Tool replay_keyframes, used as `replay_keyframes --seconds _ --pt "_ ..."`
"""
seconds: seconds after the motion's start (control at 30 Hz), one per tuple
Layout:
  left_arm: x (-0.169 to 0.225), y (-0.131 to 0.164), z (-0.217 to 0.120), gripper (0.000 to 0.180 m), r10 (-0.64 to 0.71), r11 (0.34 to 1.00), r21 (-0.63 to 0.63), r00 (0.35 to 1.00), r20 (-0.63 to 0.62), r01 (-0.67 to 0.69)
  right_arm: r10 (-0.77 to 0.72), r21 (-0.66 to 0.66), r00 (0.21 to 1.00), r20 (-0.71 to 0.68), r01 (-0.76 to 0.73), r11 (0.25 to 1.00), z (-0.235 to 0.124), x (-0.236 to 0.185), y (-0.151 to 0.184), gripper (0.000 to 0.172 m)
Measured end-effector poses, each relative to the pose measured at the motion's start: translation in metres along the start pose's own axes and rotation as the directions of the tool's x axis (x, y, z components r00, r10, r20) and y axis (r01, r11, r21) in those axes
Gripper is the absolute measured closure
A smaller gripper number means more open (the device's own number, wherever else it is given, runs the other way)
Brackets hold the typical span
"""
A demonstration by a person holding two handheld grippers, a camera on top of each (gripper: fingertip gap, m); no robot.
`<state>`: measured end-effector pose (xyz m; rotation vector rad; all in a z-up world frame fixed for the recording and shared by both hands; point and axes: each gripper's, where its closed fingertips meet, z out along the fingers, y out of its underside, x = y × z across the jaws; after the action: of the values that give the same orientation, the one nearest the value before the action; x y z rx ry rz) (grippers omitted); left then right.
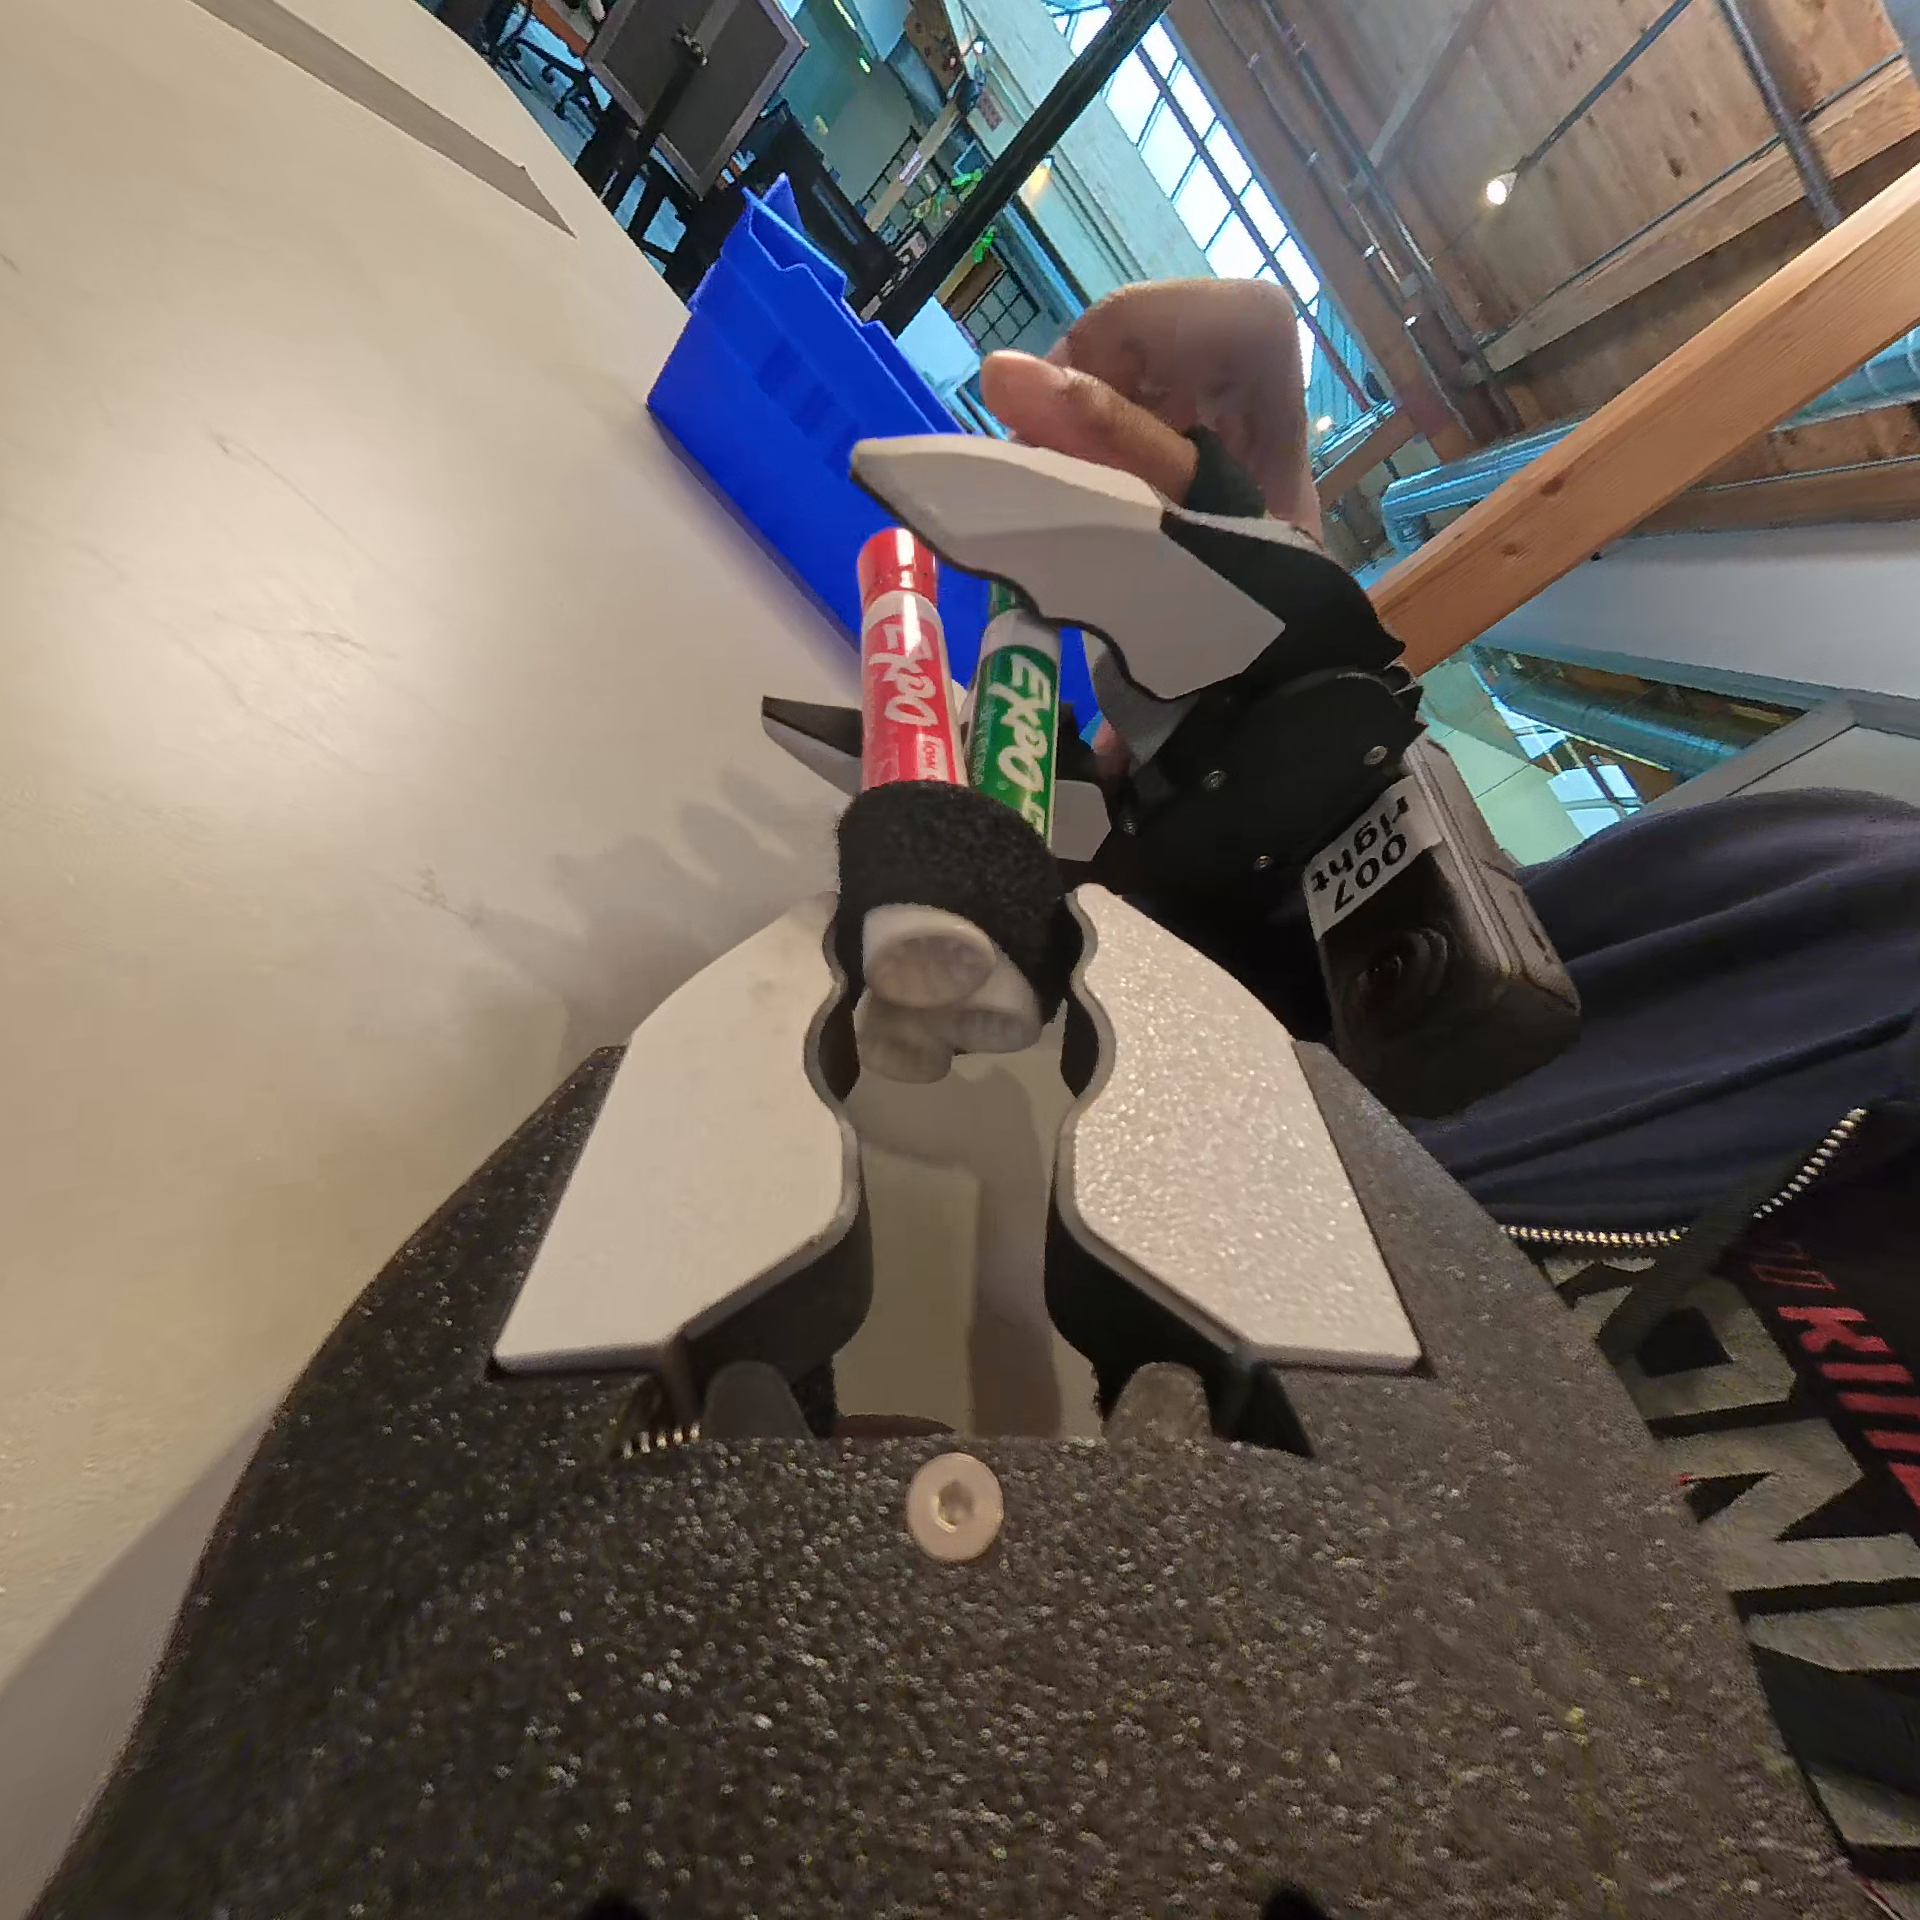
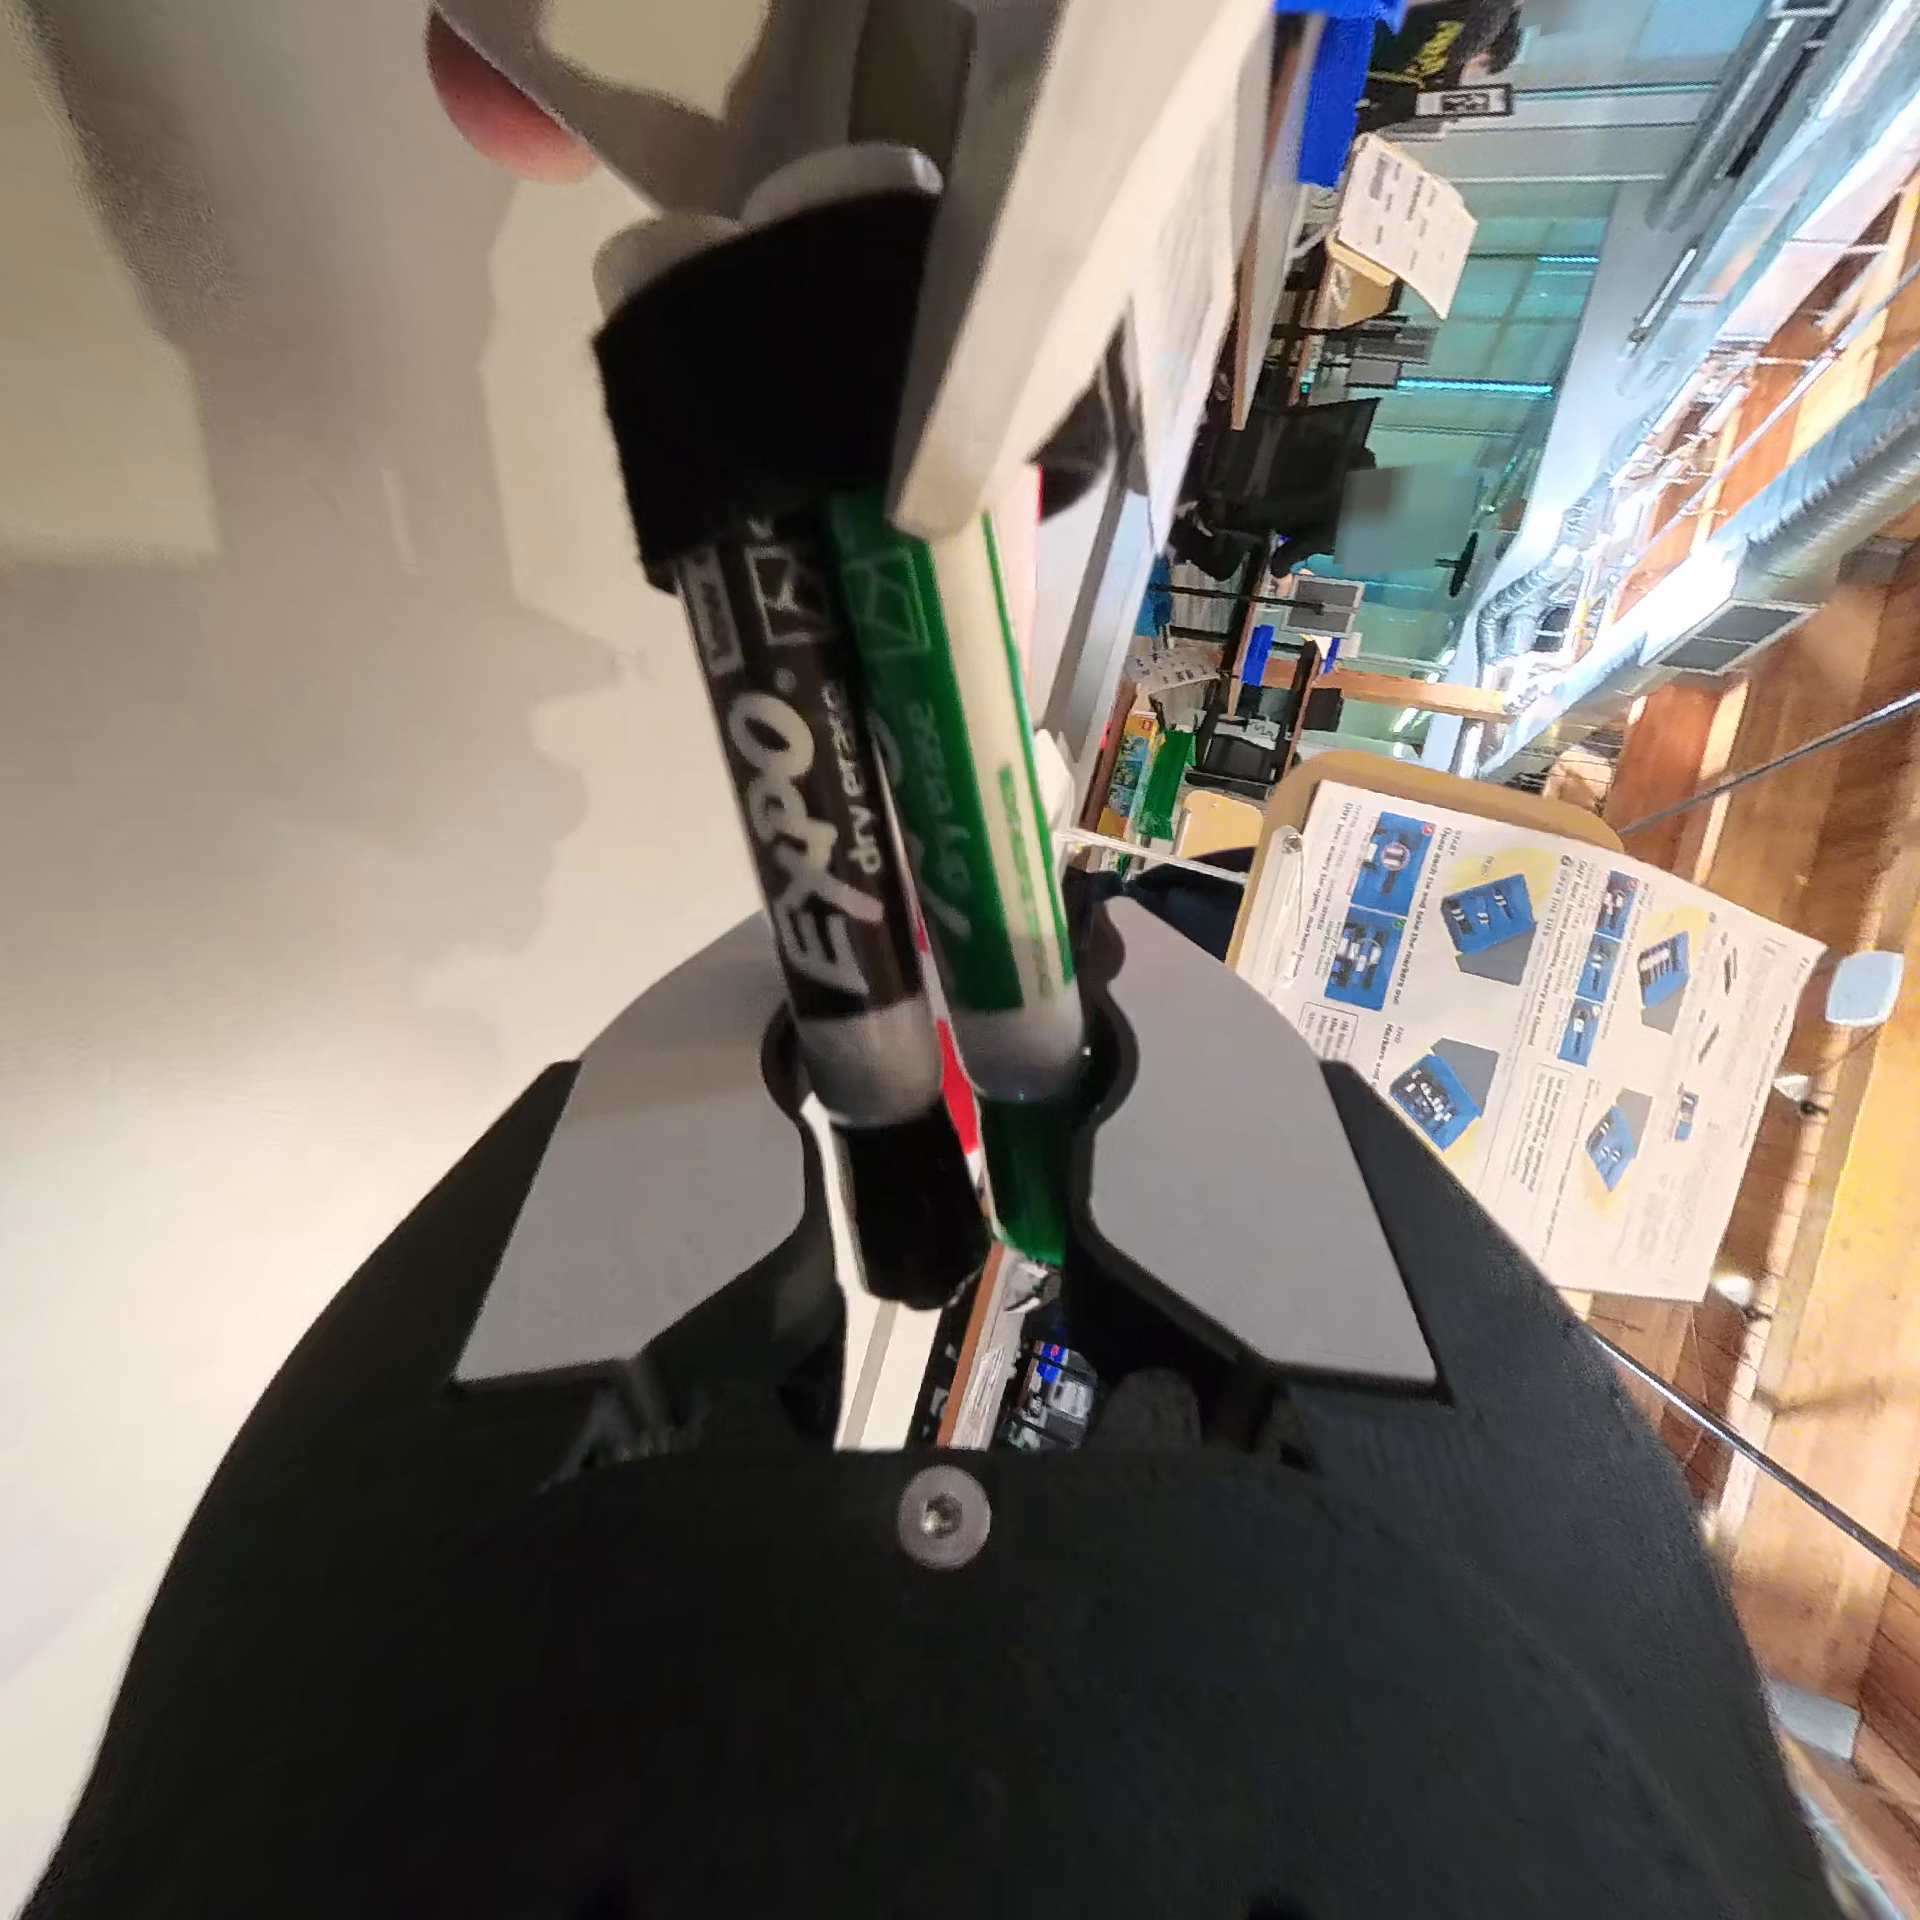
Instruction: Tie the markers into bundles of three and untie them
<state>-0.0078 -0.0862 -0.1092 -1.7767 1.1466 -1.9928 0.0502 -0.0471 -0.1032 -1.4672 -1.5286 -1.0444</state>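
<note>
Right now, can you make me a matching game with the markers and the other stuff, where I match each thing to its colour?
Things:
1. strap wrapped round the marker bundle
2. bin on the table
3. marker on the left in the left wrist view
4. marker beside it

Colours:
a. green
b. blue
c. black
d. red

Pairs: 1-c, 2-b, 3-d, 4-a
</note>
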Motion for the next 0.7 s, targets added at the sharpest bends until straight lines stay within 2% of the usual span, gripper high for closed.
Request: replay_keyframes --seconds 0.23,0.43,0.57,0.7 --pt "0.002 -0.005 -0.004 0.145 -0.042 0.999 0.016 0.998 -0.056 0.043 0.161 0.047 0.986 -0.029 -0.160 0.986 -0.014 0.012 0.016 0.116" --pt "-0.001 -0.008 -0.004 0.146 -0.083 0.996 0.012 0.994 -0.073 0.084 0.373 0.114 0.928 0.012 -0.372 0.921 -0.022 0.014 0.033 0.113" --pt "-0.005 -0.010 -0.003 0.146 -0.093 0.996 0.004 0.993 -0.066 0.093 0.589 0.153 0.789 0.177 -0.613 0.775 -0.022 -0.001 0.043 0.113" --pt "-0.009 -0.012 -0.002 0.146 -0.091 0.996 -0.010 0.994 -0.058 0.090 0.725 0.158 0.544 0.422 -0.832 0.532 -0.027 -0.021 0.043 0.112"
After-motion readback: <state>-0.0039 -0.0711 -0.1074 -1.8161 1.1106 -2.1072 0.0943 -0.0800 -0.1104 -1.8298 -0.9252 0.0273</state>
